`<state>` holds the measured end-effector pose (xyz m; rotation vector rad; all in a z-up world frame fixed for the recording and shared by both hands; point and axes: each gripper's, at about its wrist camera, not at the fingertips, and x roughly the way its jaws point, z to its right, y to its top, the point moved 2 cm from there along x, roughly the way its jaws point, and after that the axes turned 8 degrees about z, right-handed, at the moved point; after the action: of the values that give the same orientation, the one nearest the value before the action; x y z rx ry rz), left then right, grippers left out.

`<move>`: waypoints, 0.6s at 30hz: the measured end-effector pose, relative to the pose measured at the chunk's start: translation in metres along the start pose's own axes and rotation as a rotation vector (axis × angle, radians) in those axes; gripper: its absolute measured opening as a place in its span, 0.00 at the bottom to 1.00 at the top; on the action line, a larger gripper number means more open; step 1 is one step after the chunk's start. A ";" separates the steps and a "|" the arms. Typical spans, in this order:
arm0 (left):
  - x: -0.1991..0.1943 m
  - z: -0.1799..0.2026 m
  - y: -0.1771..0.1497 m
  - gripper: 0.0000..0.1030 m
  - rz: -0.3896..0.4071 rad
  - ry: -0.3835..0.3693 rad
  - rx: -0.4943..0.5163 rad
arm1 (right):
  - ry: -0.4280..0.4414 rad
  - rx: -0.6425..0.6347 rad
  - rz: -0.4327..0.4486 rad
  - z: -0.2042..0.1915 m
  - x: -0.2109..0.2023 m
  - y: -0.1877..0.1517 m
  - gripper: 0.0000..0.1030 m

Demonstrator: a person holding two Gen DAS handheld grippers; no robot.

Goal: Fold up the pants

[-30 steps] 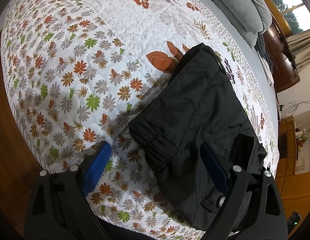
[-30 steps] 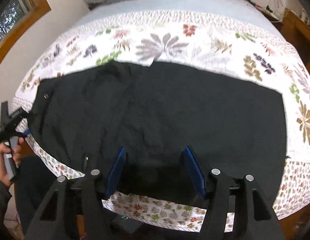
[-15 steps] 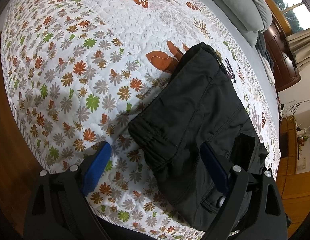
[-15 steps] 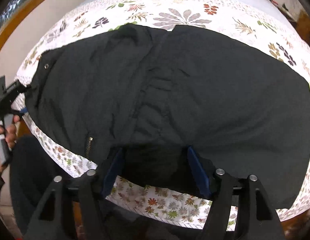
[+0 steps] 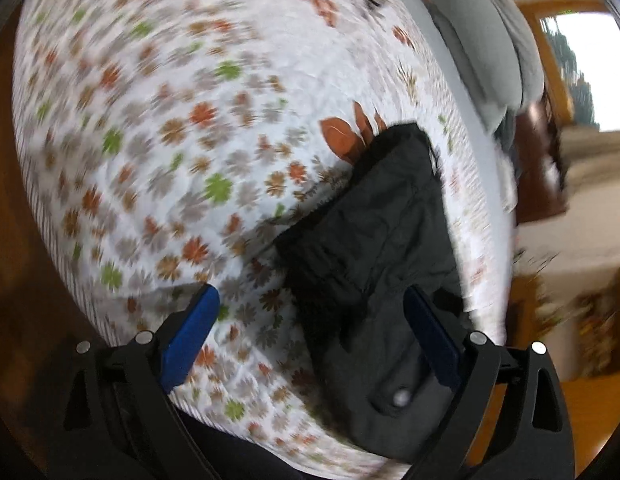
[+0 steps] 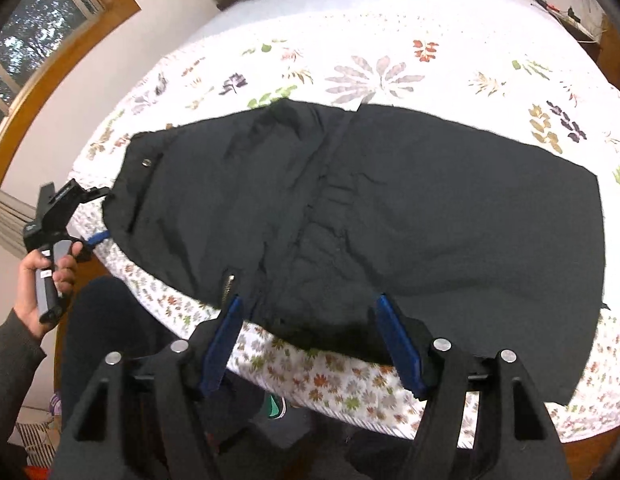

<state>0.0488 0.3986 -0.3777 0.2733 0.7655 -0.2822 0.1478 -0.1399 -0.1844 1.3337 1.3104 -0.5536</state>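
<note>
Pants (image 6: 390,216), black with no readable label, lie spread flat across the flowered bedspread (image 6: 390,60), zipper (image 6: 229,282) showing. Both the left gripper (image 5: 310,328) and right gripper (image 6: 310,332) stand released, gripping nothing.

Soft daylight, blown-out window (image 5: 582,68), left wrist view motion-blurred, right wrist view sharper, fisheye-bent, dark-vignetted edges

Floral quilt (image 6: 450,60) on bed, grey pillows (image 5: 482,52) at its head, window (image 6: 33,36) beside.
</note>
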 end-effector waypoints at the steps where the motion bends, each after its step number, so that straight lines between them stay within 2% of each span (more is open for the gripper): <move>1: -0.003 -0.005 0.001 0.90 -0.002 -0.026 -0.043 | 0.010 0.006 0.007 0.002 -0.007 -0.001 0.68; 3: -0.008 -0.011 0.002 0.90 -0.014 -0.077 -0.100 | 0.029 0.024 0.016 0.003 -0.016 -0.004 0.68; 5: -0.010 -0.011 0.001 0.90 -0.027 -0.096 -0.104 | 0.051 0.024 0.021 -0.002 -0.023 -0.004 0.68; 13: 0.004 0.004 -0.020 0.90 -0.050 -0.114 -0.055 | 0.090 -0.074 0.025 -0.036 -0.049 0.004 0.70; 18: 0.010 0.013 -0.027 0.89 0.002 -0.106 -0.014 | 0.088 -0.117 0.022 -0.055 -0.056 0.020 0.71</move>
<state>0.0545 0.3674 -0.3798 0.2442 0.6618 -0.2871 0.1309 -0.1063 -0.1133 1.2863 1.3768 -0.4004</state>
